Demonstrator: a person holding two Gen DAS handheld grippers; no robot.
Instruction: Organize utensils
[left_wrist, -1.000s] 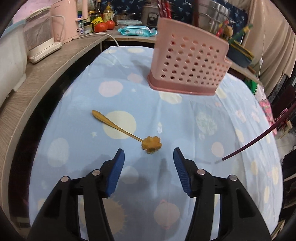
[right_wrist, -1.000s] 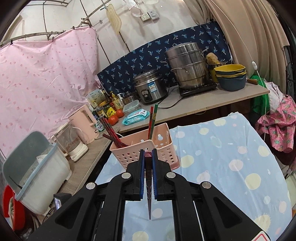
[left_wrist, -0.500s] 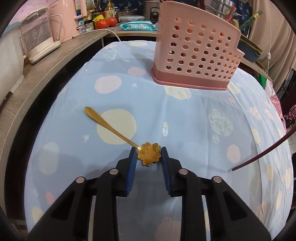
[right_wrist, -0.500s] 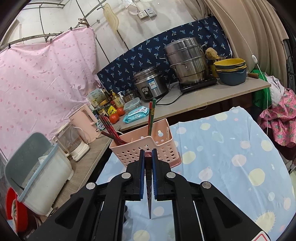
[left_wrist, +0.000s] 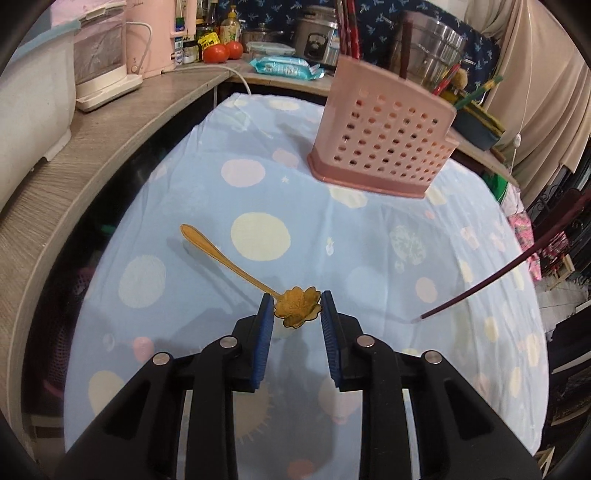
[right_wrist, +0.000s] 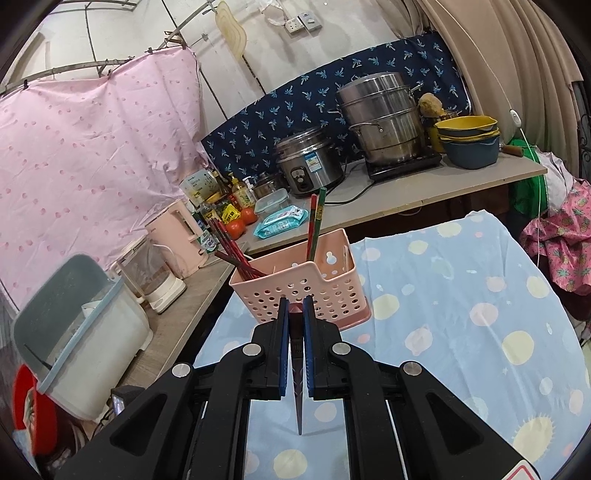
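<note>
My left gripper (left_wrist: 294, 306) is shut on the flower-shaped bowl of a gold spoon (left_wrist: 229, 263), held a little above the blue dotted tablecloth (left_wrist: 332, 236), handle pointing far left. My right gripper (right_wrist: 295, 314) is shut on a dark red chopstick (right_wrist: 298, 391) whose tip points down toward me; it also shows at the right of the left wrist view (left_wrist: 517, 262). The pink perforated utensil basket (left_wrist: 384, 140) stands at the far side of the table, with several chopsticks in it (right_wrist: 314, 225).
A wooden counter (left_wrist: 92, 147) runs along the left and back with a blender, pink kettle (right_wrist: 181, 236), bottles, tomatoes (left_wrist: 221, 51), a wipes pack, rice cooker (right_wrist: 310, 158) and steel pot. A grey bin (right_wrist: 77, 332) stands at the left.
My left gripper closed its open jaws around the spoon's bowl and lifted the spoon off the cloth. My right gripper stayed shut on the chopstick and barely moved.
</note>
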